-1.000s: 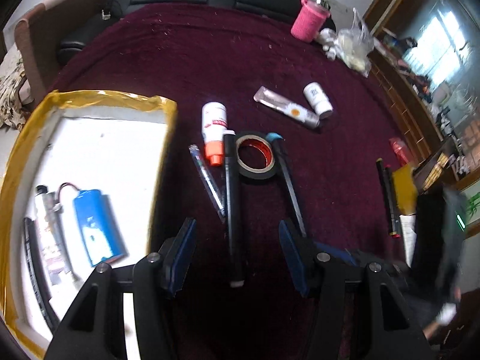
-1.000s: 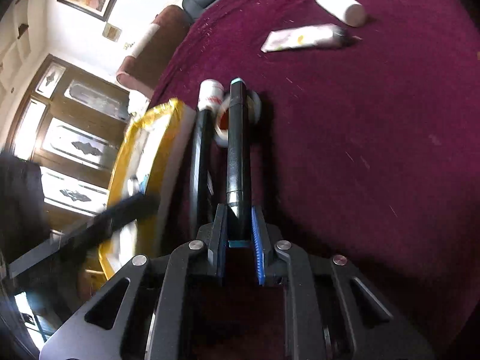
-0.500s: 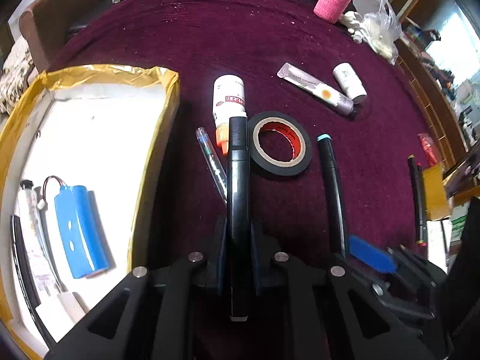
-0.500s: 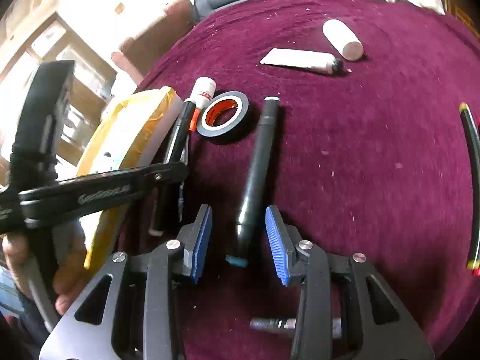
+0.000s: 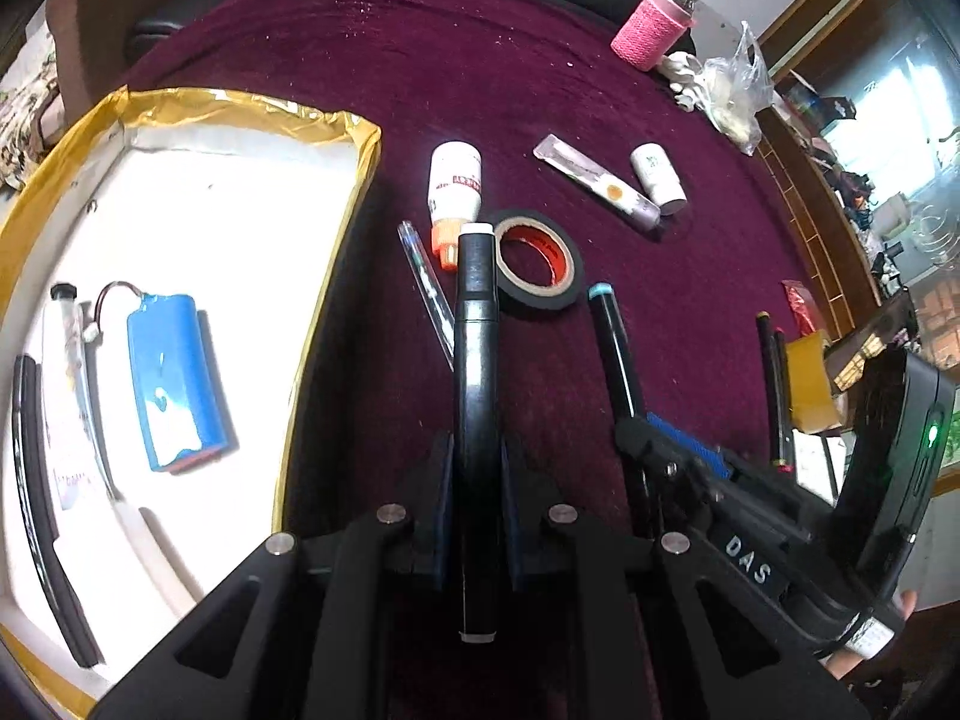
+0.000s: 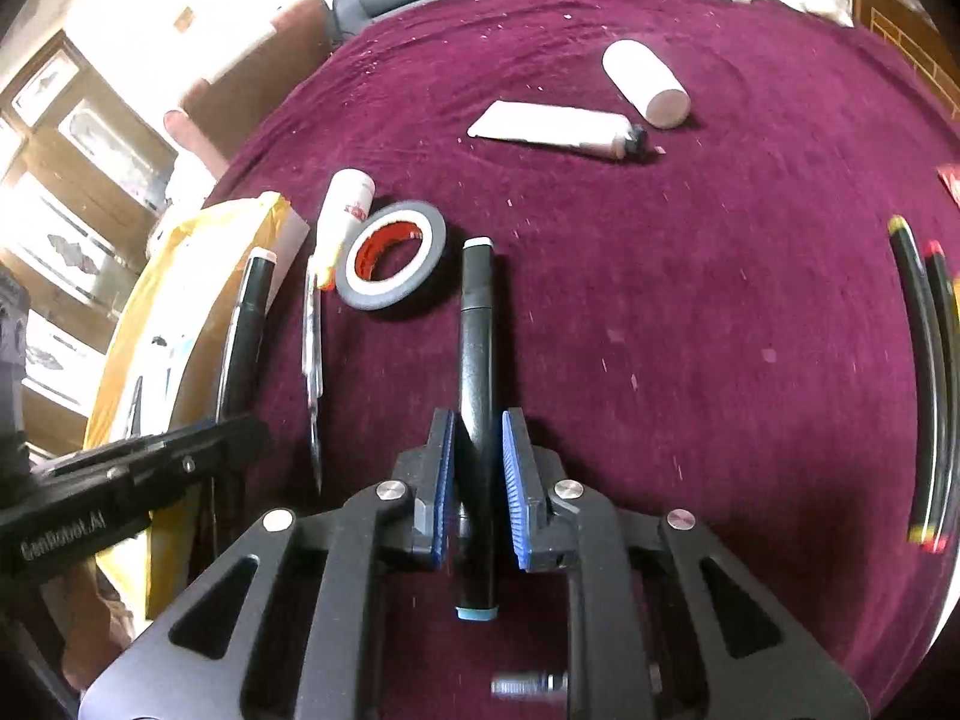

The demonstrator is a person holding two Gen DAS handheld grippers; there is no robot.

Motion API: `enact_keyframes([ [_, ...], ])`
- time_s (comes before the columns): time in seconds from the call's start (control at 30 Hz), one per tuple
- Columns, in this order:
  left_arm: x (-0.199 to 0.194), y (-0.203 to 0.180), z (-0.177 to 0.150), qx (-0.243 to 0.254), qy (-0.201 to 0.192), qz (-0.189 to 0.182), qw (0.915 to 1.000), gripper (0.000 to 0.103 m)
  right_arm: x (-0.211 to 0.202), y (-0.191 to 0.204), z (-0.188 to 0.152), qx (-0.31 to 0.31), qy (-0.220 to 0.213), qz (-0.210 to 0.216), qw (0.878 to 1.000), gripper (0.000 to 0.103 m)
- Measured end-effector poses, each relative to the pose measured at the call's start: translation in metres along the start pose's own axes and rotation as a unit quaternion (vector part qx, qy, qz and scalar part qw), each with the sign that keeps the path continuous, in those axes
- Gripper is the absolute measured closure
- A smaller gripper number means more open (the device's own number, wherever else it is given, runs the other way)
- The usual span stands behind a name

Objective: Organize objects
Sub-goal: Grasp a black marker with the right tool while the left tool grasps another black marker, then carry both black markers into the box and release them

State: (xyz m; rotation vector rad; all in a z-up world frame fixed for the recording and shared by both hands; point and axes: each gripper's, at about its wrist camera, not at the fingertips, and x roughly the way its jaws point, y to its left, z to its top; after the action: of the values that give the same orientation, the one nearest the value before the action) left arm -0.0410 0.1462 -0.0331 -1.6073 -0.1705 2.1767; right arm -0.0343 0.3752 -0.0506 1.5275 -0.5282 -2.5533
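My left gripper (image 5: 476, 462) is shut on a black marker with white ends (image 5: 474, 348), which points away over the maroon cloth. To its right lies a black marker with teal ends (image 5: 612, 348), and my right gripper (image 5: 660, 450) is at its near part. In the right wrist view the right gripper (image 6: 477, 468) has its jaws closing, and both blue pads (image 6: 511, 468) hug the teal-ended marker (image 6: 477, 324). The left gripper (image 6: 150, 468) and its marker (image 6: 249, 312) show at the left, beside the box.
A yellow-taped white box (image 5: 360, 138) at the left holds a blue battery pack (image 5: 174, 384). Ahead lie a black tape roll (image 5: 537, 267), a white bottle with orange cap (image 5: 454, 192), a clear pen (image 5: 426, 288), a tube (image 5: 594, 183) and a small white bottle (image 5: 657, 177). Two black markers (image 5: 774, 384) lie at the right.
The left gripper went from open around the white-ended marker to shut on it. The right gripper let go of the teal-ended marker, which lay on the cloth, then closed on it again.
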Motion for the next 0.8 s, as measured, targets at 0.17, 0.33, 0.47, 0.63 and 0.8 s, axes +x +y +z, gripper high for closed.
enact_keyframes([
  [0.17,-0.007,-0.007,-0.012,0.007,0.005,-0.014,0.9999,0.091,-0.01,-0.004,-0.021,0.018,0.007,0.012,1.0,0.087],
  [0.33,-0.027,-0.009,-0.027,0.015,-0.008,-0.017,0.9997,0.091,-0.018,-0.002,-0.032,0.043,0.013,0.061,0.997,0.088],
  [0.47,-0.047,0.001,-0.038,0.005,-0.023,-0.024,0.9994,0.091,-0.031,0.014,-0.04,0.033,0.002,0.086,0.996,0.088],
  [0.63,-0.073,0.022,-0.04,-0.017,-0.037,-0.023,0.9989,0.091,-0.042,0.038,-0.048,0.009,-0.007,0.101,0.995,0.088],
  [0.8,-0.1,0.052,-0.033,-0.059,-0.058,-0.025,0.9962,0.091,-0.047,0.061,-0.048,-0.014,-0.011,0.119,0.993,0.088],
])
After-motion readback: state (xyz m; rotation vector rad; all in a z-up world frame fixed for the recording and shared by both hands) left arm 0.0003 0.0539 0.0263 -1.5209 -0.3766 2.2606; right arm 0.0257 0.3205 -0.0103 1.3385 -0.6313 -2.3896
